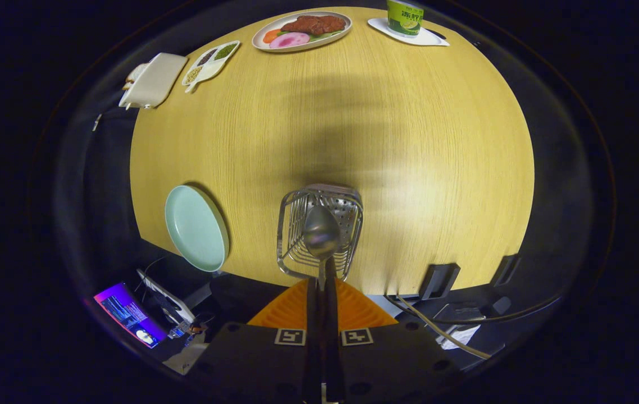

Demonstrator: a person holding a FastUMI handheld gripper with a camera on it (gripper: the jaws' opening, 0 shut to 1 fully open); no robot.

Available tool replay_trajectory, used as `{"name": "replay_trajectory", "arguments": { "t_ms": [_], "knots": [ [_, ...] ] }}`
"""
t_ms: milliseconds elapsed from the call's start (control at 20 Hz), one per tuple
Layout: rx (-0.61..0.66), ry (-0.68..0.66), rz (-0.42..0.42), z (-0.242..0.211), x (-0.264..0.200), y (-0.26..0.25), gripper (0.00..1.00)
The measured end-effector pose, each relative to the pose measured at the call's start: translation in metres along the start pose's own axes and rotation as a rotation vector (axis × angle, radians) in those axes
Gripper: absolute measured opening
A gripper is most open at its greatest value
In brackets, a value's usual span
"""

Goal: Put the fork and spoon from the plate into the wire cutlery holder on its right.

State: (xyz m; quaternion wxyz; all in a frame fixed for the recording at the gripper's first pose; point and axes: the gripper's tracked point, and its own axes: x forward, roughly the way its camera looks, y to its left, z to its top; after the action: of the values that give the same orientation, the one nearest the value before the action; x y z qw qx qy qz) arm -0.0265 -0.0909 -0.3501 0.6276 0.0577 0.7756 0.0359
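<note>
Spoon [321,235]: your gripper [324,275] is clenched on its handle, both fingers pressed together around it, bowl pointing ahead. The bowl hangs over the open top of the wire cutlery holder [297,261], which stands on the wooden table [409,140]. The pale green plate [195,227] lies bare just left of the holder.

One spoon [320,234], one wire holder [347,210], one empty pale plate [195,227], one plate of food [301,31], one divided dish [211,62], one white box [154,80], one green cup [404,17] on one saucer [426,38], one wooden surface [409,140], one set of tongs [322,280] clamped on the spoon handle.
</note>
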Motion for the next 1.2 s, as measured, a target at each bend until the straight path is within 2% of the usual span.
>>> {"name": "replay_trajectory", "arguments": {
  "t_ms": [200, 300, 450, 500, 800, 950, 1200],
  "knots": [
    [0.016, -0.022, 0.030, 0.002, -0.003, 0.004, 0.16],
    [0.028, -0.057, 0.051, 0.005, -0.010, 0.006, 0.25],
    [0.035, -0.153, 0.075, 0.008, -0.030, 0.008, 0.88],
    [0.040, -0.202, 0.084, 0.012, -0.039, 0.008, 0.98],
    [0.085, -0.580, 0.174, 0.025, -0.130, 0.025, 0.99],
    [0.054, -0.805, 0.139, 0.024, -0.171, 0.020, 0.99],
    [-0.050, -1.144, 0.075, 0.012, -0.232, 0.040, 0.99]
  ]
}}
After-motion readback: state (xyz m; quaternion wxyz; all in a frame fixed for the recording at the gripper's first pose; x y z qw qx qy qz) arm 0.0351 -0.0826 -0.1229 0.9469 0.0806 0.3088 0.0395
